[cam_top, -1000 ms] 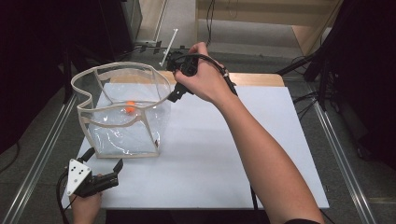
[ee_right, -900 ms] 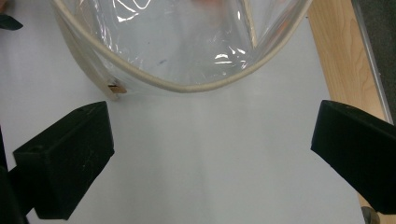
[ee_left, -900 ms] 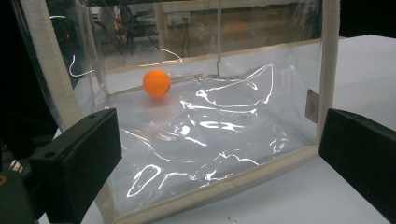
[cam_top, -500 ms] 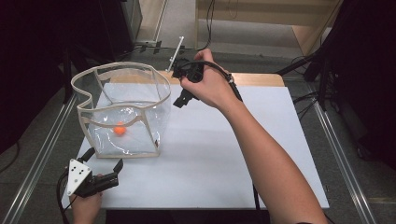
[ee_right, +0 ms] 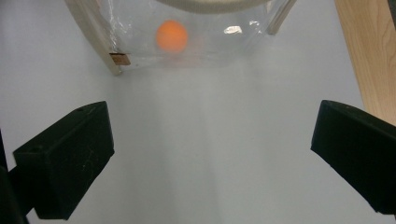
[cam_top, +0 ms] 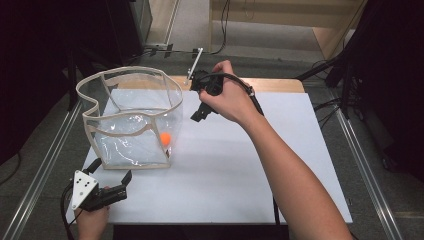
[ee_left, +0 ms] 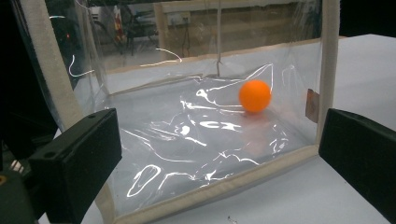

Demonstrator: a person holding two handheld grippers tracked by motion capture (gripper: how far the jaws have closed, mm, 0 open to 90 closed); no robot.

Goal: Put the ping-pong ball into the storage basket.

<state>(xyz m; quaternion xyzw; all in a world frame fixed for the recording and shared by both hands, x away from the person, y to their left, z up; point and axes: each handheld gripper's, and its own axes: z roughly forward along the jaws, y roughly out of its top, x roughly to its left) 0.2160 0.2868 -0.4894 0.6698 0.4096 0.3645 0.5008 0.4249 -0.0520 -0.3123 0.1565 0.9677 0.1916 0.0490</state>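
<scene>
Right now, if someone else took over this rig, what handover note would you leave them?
Left gripper: open, empty, low at the table's near left edge, jaws facing the clear bag.
Right gripper: open, empty, held above the white mat just right of the bag.
Orange ball: inside the bag, on its bottom near the right front corner.
Done: ball is in the bag, which stands open-topped.
Left: nothing gripped; whether the ball has settled I cannot tell.
</scene>
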